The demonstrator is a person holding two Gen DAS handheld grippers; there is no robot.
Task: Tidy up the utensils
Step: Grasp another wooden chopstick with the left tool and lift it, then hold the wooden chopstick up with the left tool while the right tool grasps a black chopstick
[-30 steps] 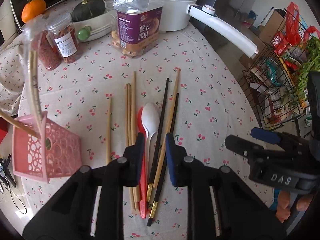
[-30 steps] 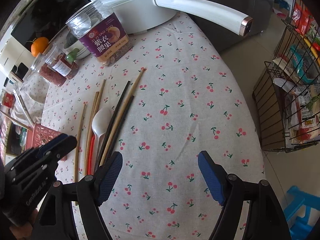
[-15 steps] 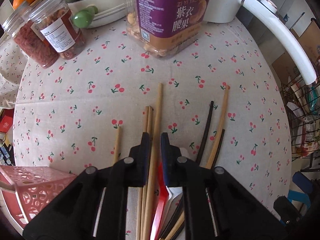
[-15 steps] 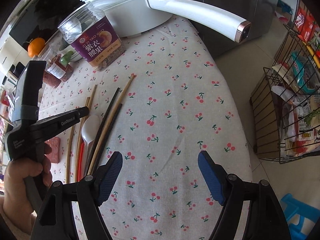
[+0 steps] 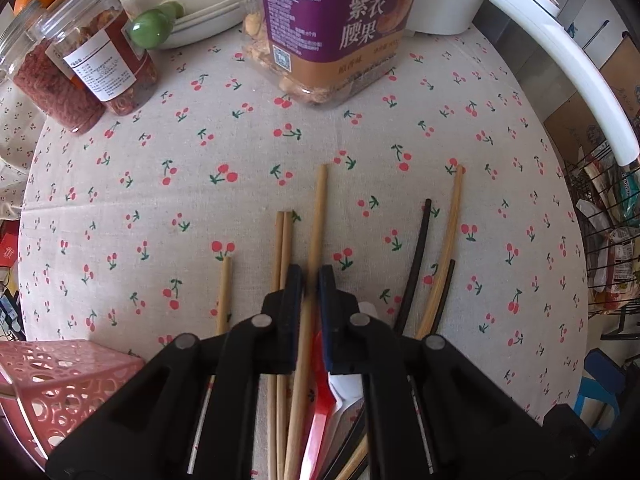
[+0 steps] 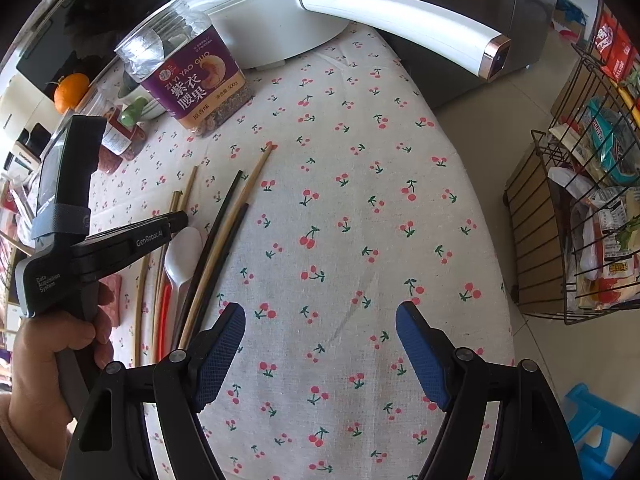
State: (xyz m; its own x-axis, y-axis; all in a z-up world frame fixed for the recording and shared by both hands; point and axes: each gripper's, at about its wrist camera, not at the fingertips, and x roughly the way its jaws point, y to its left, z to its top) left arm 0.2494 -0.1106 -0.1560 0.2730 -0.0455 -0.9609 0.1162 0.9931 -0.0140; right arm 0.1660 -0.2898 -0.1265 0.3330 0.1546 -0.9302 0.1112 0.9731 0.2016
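Utensils lie in a loose fan on the cherry-print tablecloth (image 5: 248, 184), toward its near edge: several pale wooden chopsticks, two black chopsticks (image 5: 416, 264) with a tan one (image 5: 448, 248) crossing between them, and a white plastic spoon (image 6: 182, 256) resting partly on a red spoon (image 5: 318, 412). Left gripper (image 5: 311, 280) points steeply down over the middle of the fan. Its jaws have just been closing and now stand narrow, clamped on the longest wooden chopstick (image 5: 318, 216), which runs up between the pads and out past the tips. Grip sits well back from the far tip, probably so the stick can be lifted clear of the pair of wooden chopsticks (image 5: 282, 240) just beside it without dragging them. Pink perforated basket (image 5: 60, 376) stands at the near left corner of the cloth, close to the left hand; judged to be the destination, since it is the only open holder within reach. Right gripper (image 6: 320, 344) hangs over bare cloth to the right of the fan with fingers wide and nothing between them, apparently parked out of the way. Cashew jar (image 5: 336, 28), two smaller jars (image 5: 96, 64) and white pot handle (image 5: 560, 68) occupy the far edge, well apart from the work. Risk: neighbouring sticks may shift on lift.
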